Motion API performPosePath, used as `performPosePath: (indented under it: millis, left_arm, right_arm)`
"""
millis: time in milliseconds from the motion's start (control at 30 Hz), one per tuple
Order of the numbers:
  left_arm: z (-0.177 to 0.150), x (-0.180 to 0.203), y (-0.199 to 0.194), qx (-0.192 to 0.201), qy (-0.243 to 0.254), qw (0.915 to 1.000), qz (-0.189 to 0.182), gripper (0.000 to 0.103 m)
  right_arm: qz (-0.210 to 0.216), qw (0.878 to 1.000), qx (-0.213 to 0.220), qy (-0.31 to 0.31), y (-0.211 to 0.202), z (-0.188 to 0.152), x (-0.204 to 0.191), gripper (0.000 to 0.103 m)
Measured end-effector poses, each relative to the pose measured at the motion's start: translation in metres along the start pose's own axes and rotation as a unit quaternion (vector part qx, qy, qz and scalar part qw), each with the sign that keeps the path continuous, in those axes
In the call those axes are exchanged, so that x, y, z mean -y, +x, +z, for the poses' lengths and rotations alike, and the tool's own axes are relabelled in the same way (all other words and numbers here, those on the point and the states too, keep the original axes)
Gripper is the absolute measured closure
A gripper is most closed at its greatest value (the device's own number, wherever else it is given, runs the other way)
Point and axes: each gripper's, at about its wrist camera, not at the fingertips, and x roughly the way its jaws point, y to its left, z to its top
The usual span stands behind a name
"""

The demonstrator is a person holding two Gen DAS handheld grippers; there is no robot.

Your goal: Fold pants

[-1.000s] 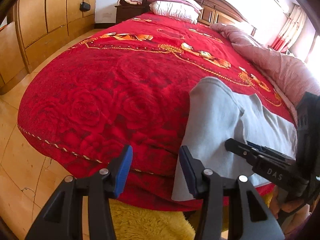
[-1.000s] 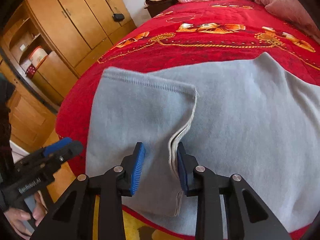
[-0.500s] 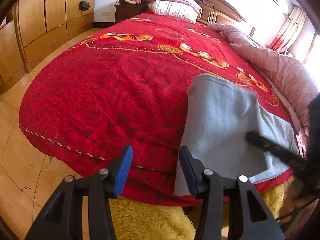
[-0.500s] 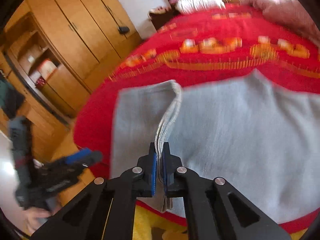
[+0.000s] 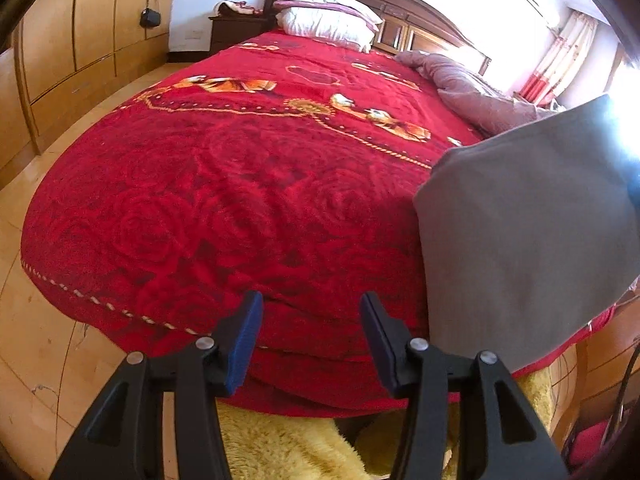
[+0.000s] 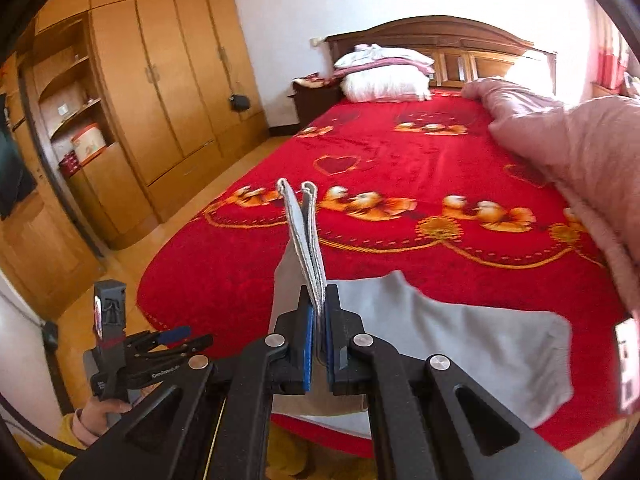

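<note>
Grey pants [image 6: 472, 344] lie at the foot of the red bed [image 6: 400, 168]. My right gripper [image 6: 319, 316] is shut on the stacked hems of the pants and holds them lifted above the bed, so the edge [image 6: 306, 232] stands upright between the jaws. In the left wrist view the raised grey cloth [image 5: 528, 232] hangs at the right. My left gripper [image 5: 310, 336] is open and empty, off the foot of the bed and left of the pants. It also shows in the right wrist view [image 6: 176, 340].
A pink quilt [image 6: 576, 152] lies along the bed's right side and pillows [image 6: 384, 80] at the headboard. Wooden wardrobes [image 6: 160, 80] line the left wall. A yellow fluffy rug [image 5: 288, 448] lies on the floor under the foot of the bed.
My right gripper closed on the pants' hems and lifted them high off the bed. The cloth now hangs raised in the left view. My left gripper stayed open and drew slightly back.
</note>
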Motion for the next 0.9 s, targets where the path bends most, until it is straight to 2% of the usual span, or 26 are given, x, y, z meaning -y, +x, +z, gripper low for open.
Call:
performPosePath:
  millis: [267,500,633,900]
  left_arm:
    - [0.018,0.029,-0.006,0.018,0.037,0.9990,-0.017,0.042]
    - [0.035,0.061,0.002,0.018,0.068,0.9967,-0.039,0.042]
    - [0.039,0.085,0.012,0.012,0.097,0.9940,-0.049,0.042]
    - [0.041,0.128,0.043,-0.018,0.137,0.9888,-0.057,0.042]
  right_arm:
    - [-0.045,0.997,0.017,0.065,-0.031,-0.002,0.054,0.097]
    - [-0.102,0.989,0.026,0.108,-0.050,-0.009,0.109,0.097]
    - [-0.146,0.982,0.006,0.123,-0.037,-0.022,0.138,0.097]
    - [-0.165,0.968,-0.065,0.179,0.017,-0.062,0.210,0.097]
